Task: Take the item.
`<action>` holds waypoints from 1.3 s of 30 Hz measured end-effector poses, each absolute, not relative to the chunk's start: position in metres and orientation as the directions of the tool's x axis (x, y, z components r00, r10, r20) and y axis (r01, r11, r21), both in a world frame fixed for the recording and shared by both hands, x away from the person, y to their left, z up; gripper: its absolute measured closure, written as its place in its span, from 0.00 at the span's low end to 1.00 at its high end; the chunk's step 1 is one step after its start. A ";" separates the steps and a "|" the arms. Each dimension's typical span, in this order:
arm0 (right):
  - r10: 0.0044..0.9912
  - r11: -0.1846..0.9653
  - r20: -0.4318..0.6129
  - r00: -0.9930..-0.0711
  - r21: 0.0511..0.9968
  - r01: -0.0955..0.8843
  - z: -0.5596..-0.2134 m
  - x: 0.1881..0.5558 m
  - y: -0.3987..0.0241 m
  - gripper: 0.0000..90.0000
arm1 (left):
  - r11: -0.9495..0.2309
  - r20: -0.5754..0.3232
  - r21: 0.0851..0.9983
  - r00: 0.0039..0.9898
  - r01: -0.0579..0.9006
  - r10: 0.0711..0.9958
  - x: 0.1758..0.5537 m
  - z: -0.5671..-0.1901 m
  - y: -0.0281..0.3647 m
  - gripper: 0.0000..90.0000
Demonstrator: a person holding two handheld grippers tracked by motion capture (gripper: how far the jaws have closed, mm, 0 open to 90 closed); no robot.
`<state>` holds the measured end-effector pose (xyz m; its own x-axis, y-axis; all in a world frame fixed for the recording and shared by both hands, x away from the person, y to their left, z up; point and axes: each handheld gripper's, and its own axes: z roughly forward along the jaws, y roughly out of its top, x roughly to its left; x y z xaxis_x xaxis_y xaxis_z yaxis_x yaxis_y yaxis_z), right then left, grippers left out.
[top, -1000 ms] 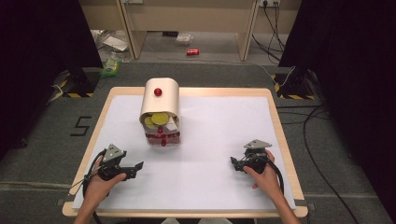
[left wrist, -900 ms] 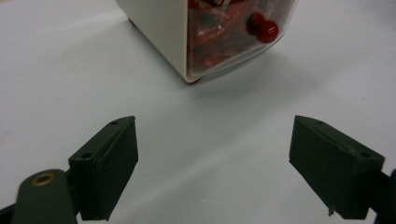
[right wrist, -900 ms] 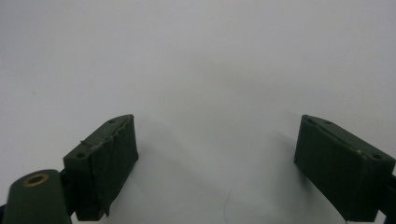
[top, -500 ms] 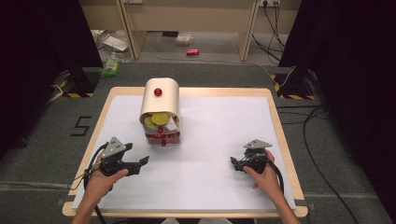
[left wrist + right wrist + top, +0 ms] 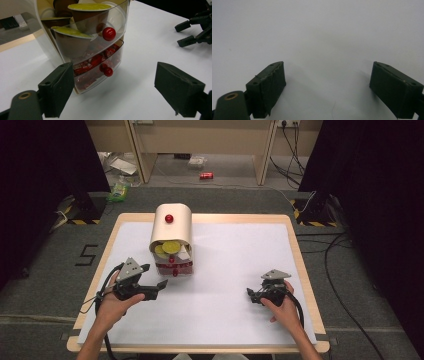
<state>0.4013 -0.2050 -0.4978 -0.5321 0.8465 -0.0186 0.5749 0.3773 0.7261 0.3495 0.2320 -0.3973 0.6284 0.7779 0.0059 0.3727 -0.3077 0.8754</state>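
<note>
- Your left gripper [image 5: 152,289] has come up off the table and moved closer to the storage box [image 5: 171,227] than it was 1 second ago; it now sits just in front of the box and to its left, pointed at it.
- Its jaws stand wide apart with nothing between them. In the left gripper view the 2 black pads frame the box's clear front, apart from it and touching nothing.
- The box stands toward the far left of the white table [image 5: 240,315], its rounded cream lid up, with 1 red knob on top.
- Behind the clear upper front of the box sit several capped cups with yellow-green lids [image 5: 72,35]; a red knob [image 5: 109,34] sticks out of that front.
- Below it, the clear drawer [image 5: 100,66] holds red wrapped sweets and has its own small red knob [image 5: 108,71]. This looks like the nearest thing to your open jaws.
- Your right gripper [image 5: 256,296] has stayed put, well to the right of the box and resting low on the table, jaws wide apart over bare white surface.
- What the approach means: you look set to take 1 of the 2 front knobs. Neither is gripped yet, so line the pads up on the knob before closing.
</note>
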 end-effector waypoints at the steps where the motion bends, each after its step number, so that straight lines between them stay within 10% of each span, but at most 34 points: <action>1: 0.846 0.377 -0.018 -0.532 0.726 0.575 -0.498 0.401 -0.205 0.15 | -0.311 0.009 0.875 0.629 0.371 0.777 0.350 -0.395 0.231 0.18; 39: 0.846 0.377 -0.018 -0.533 0.726 0.575 -0.498 0.401 -0.205 0.15 | -0.358 0.065 0.869 0.639 0.341 0.766 0.390 -0.367 0.204 0.18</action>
<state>0.4013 -0.2050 -0.4978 -0.5325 0.8462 -0.0182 0.5749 0.3774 0.7259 0.3904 0.2042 -0.3672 0.6394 0.7662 0.0648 0.3407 -0.3578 0.8694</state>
